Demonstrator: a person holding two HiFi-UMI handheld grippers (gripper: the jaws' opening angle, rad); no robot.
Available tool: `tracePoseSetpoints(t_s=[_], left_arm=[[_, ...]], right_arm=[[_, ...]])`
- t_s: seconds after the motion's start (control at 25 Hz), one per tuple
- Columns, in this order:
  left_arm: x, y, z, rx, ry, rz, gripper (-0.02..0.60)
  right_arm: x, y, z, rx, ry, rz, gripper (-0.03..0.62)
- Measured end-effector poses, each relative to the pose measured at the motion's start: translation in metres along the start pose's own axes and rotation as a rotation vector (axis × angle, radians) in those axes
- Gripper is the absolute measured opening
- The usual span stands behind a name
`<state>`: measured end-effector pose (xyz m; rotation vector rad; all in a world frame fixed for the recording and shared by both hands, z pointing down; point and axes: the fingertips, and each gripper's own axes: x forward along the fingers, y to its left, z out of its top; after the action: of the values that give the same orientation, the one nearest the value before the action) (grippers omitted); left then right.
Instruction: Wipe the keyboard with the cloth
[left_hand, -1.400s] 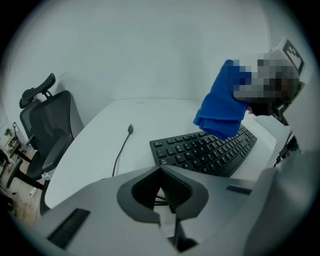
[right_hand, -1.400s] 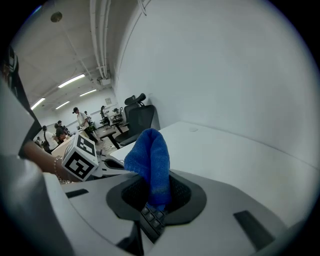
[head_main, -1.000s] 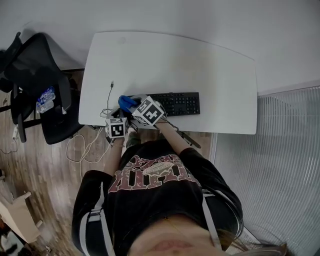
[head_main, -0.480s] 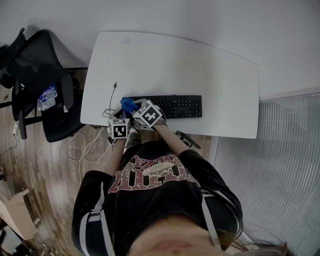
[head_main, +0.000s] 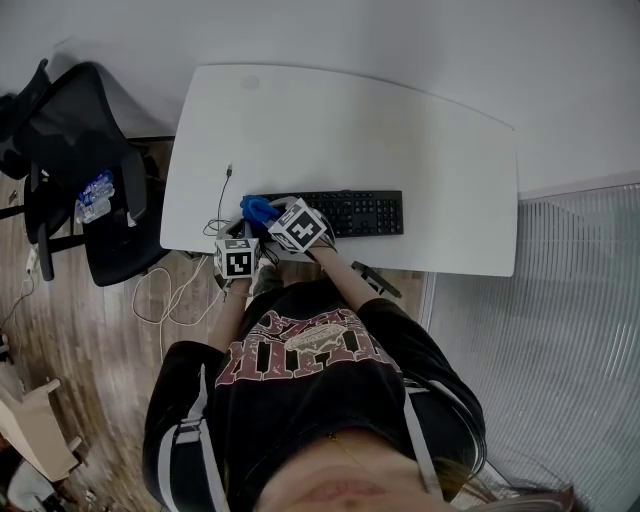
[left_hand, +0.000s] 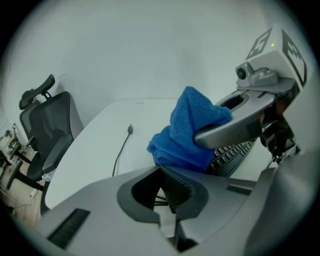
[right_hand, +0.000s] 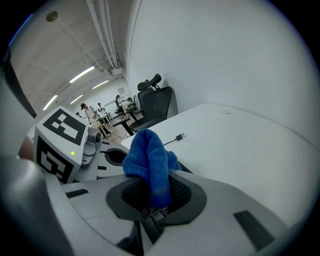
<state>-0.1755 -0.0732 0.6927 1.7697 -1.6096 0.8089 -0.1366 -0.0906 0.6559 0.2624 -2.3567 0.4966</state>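
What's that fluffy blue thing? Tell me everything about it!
It is a blue cloth, soft and fuzzy like a towel, all bunched into folds. The right gripper pinches it, its jaws shut on one fold while the rest puffs out beyond them. The cloth sits over the left end of the black keyboard on the white table, and its lower folds seem to touch the keys there.
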Motion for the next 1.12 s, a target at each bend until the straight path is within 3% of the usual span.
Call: tracePoseSetpoints(t_s=[0.24, 1.12], left_arm=[[-0.001, 0.000, 0.000, 0.005, 0.000, 0.000, 0.035], [-0.003, -0.004, 0.000, 0.040, 0.018, -0.011, 0.035]], right_arm=[[-0.005, -0.003, -0.004, -0.016, 0.015, -0.010, 0.064], [-0.033, -0.042, -0.033, 0.076, 0.017, -0.087, 0.064]])
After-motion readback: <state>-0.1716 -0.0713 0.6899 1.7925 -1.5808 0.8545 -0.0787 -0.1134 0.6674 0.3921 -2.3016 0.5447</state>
